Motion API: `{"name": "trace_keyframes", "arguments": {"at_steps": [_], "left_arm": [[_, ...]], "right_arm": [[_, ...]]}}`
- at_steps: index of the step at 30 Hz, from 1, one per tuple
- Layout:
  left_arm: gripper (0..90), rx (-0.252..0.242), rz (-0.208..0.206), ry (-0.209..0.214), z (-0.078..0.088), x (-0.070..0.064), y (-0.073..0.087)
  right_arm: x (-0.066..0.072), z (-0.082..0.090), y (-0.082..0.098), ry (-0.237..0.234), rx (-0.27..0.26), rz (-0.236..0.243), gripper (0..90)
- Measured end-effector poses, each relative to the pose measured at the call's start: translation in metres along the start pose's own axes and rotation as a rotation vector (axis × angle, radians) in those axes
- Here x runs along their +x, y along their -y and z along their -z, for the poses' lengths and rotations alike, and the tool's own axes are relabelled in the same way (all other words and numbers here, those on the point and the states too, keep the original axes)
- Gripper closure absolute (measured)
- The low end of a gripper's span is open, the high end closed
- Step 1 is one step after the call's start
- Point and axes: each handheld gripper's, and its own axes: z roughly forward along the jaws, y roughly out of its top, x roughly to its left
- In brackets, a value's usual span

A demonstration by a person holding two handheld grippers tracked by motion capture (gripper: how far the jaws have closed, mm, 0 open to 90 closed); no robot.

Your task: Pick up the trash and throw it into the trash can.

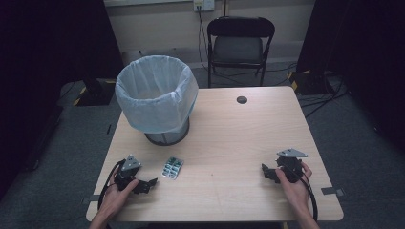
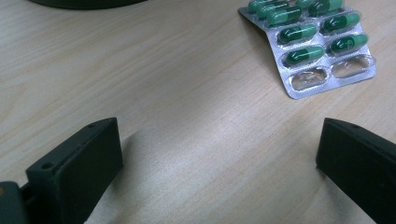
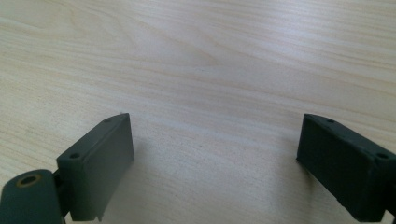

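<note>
The blister pack of green capsules lies flat on the wooden table, just in front of the lined waste bin and near the left gripper. In the left gripper view, the pack sits ahead and to the right of the jaws, apart from them – two of its pockets look empty. Left gripper: jaws spread wide, nothing between them. Right gripper: jaws likewise released, over bare tabletop – well apart from the pack.
</note>
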Motion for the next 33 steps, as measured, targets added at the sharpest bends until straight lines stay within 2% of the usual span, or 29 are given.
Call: {"name": "trace_keyframes", "arguments": {"at_steps": [7, 10, 11, 12, 13, 14, 16, 17, 21, 22, 27, 29, 33], "left_arm": [[0.7, -0.003, 0.008, -0.002, 0.001, 0.0, 0.001], [2.7, 0.02, 0.014, -0.012, 0.002, -0.002, -0.003], [8.3, 0.02, 0.014, -0.012, 0.002, -0.002, -0.003], [8.3, 0.005, 0.017, -0.021, 0.004, -0.002, -0.004], [21.1, -0.005, 0.031, -0.024, 0.005, -0.002, -0.005], [22.7, -0.002, 0.041, -0.015, 0.006, -0.002, -0.007], [15.7, -0.023, 0.059, 0.02, 0.009, -0.005, -0.012], [18.9, -0.029, 0.056, 0.031, 0.01, -0.006, -0.014], [17.3, -0.063, 0.052, 0.046, 0.011, -0.017, -0.03], [17.2, -0.063, 0.052, 0.046, 0.011, -0.017, -0.03], [17.4, -0.105, 0.049, 0.06, 0.009, -0.025, -0.049], [17.4, -0.107, 0.029, 0.068, 0.005, -0.029, -0.061], [18.1, -0.107, 0.031, 0.082, -0.006, -0.033, -0.066]], "right_arm": [[0.001, 0.0, 0.0, 0.01, -0.001, -0.009, 9.8], [0.001, 0.0, 0.0, 0.009, 0.0, -0.008, 9.8], [0.001, 0.0, 0.0, 0.009, 0.0, -0.008, 9.8], [0.001, 0.0, 0.0, 0.009, 0.0, -0.008, 9.8], [0.001, 0.0, 0.0, 0.009, 0.0, -0.008, 9.8], [0.001, 0.0, 0.0, 0.01, -0.001, -0.009, 9.8], [0.001, 0.0, 0.0, 0.009, 0.0, -0.009, 9.8], [0.001, 0.0, 0.0, 0.009, 0.0, -0.008, 9.8], [0.001, 0.0, 0.0, 0.009, -0.001, -0.008, 9.8], [0.001, 0.0, 0.0, 0.009, -0.001, -0.008, 9.8], [0.001, 0.0, 0.0, 0.009, 0.0, -0.008, 9.8], [0.001, 0.0, 0.0, 0.009, 0.0, -0.008, 9.8], [0.001, 0.0, 0.0, 0.01, -0.001, -0.009, 9.8]]}}
